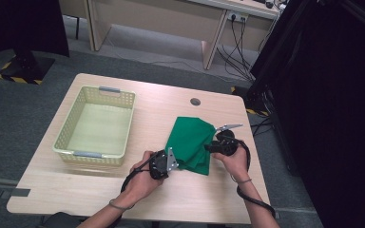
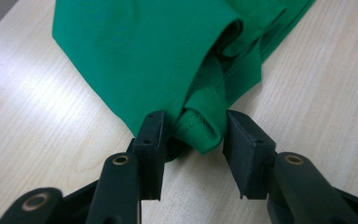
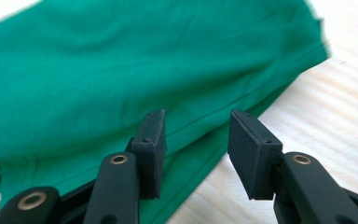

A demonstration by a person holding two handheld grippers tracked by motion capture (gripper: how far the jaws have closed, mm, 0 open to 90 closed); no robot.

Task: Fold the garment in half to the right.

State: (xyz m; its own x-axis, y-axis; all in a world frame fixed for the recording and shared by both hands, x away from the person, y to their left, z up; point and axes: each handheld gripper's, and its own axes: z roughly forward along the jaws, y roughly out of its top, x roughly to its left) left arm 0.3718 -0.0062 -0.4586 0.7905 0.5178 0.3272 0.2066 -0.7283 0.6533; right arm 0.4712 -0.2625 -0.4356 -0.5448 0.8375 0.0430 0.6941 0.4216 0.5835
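Nearby, an empty basket (image 1: pixel 95 124) sits left of the green cloth (image 1: pixel 190 142); both left gripper (image 1: pixel 171 161) and right gripper (image 1: pixel 211 148) jaws stand spread, cloth between, bench (image 1: pixel 152 102) otherwise unobstructed.

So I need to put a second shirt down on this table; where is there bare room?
Bare wood lies in the strip between the basket and the green cloth, along the far edge around the round hole, and at the near left corner below the basket. It is crowded at the near right, where both tongs and hands flank the cloth.
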